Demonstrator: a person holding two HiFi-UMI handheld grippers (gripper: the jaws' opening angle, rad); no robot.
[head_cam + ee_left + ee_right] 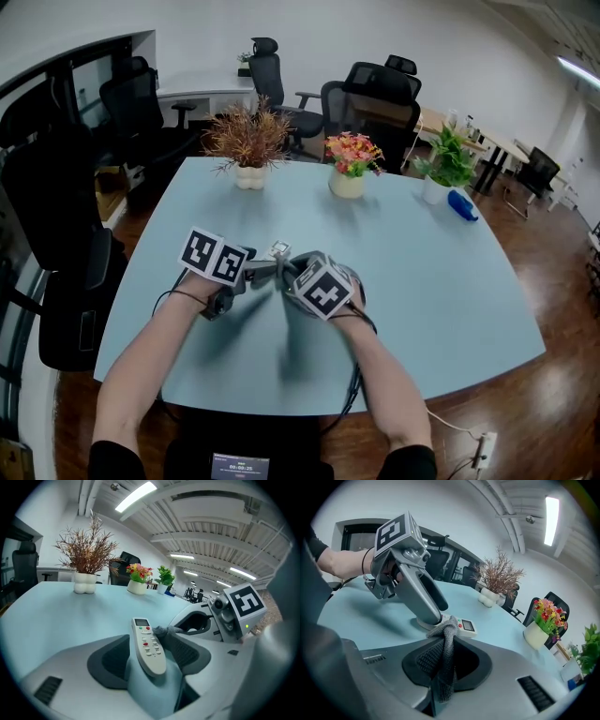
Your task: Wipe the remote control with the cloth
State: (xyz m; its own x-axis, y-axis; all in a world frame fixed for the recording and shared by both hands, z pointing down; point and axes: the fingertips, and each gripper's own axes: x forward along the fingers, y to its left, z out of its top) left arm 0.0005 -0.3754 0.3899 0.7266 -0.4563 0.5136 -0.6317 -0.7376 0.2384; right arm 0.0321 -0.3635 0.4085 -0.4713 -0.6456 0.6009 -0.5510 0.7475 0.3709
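Note:
A white remote control (147, 644) with red and green buttons lies lengthwise between the jaws of my left gripper (150, 663), buttons up and display end pointing away. Both pads sit against its sides. My right gripper (445, 660) is shut on a grey cloth (445, 653) that hangs between its pads. The cloth's top bunch touches the remote control (466, 626) near its display, right beside the left gripper's tip (429, 620). In the head view the left gripper (265, 271) and the right gripper (292, 274) meet tip to tip over the pale blue table (422, 281), the remote control (279, 249) sticking out beyond them.
Along the table's far side stand a dried plant in a white vase (248, 141), a pot of flowers (349, 167), a green plant (441, 169) and a blue object (462, 205). Black office chairs (375, 94) stand behind the table.

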